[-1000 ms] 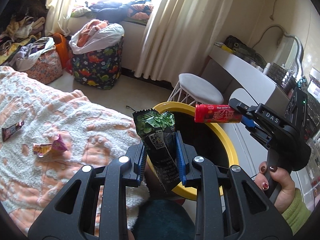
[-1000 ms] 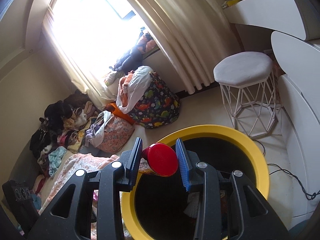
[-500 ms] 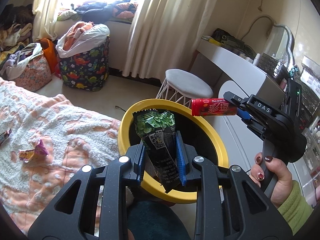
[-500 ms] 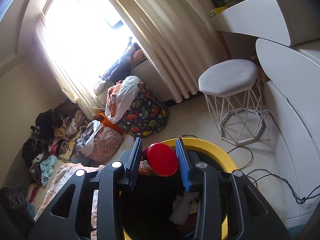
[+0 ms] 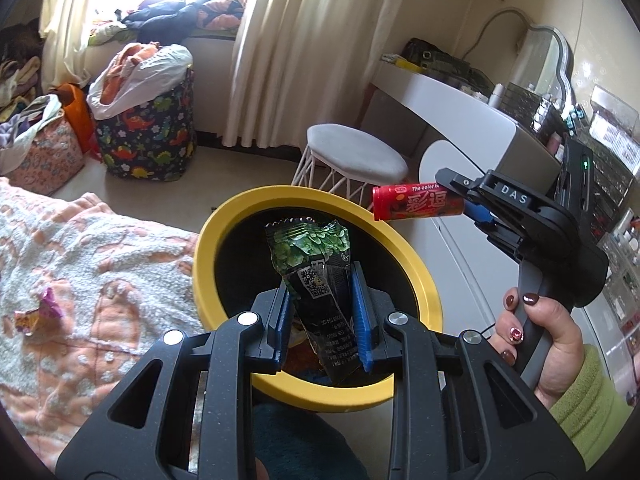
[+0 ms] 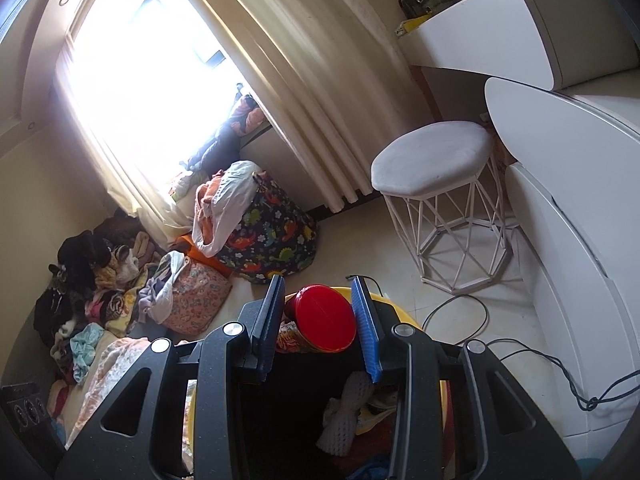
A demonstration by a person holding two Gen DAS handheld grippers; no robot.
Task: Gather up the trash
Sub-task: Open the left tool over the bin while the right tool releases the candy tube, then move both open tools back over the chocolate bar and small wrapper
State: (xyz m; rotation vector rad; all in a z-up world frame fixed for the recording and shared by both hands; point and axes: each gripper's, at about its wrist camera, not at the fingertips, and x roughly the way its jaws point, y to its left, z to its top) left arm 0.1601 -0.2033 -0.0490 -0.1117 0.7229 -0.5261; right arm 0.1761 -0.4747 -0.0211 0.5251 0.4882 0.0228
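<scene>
From my left wrist view the pink and white bed cover fills the left side, and the yellow-rimmed trash bin stands on the floor just beside it. A white stool sits beyond the bin, with the dinosaur-print laundry bag under the window to the left.

My left gripper hangs over the bin's opening, its blue pads clamped on a green snack wrapper that stands upright between them, the crinkled top above the black interior. My right gripper, held by the hand at the right edge, reaches in over the far rim and pinches a red candy tube lying sideways, capped end toward the bin.

In the right wrist view the right gripper has both pads pressed on the tube's sides, the round red cap facing me. Below it the dark bin already holds crumpled litter.

A small purple and yellow wrapper still lies on the bed cover, well apart from the bin.
</scene>
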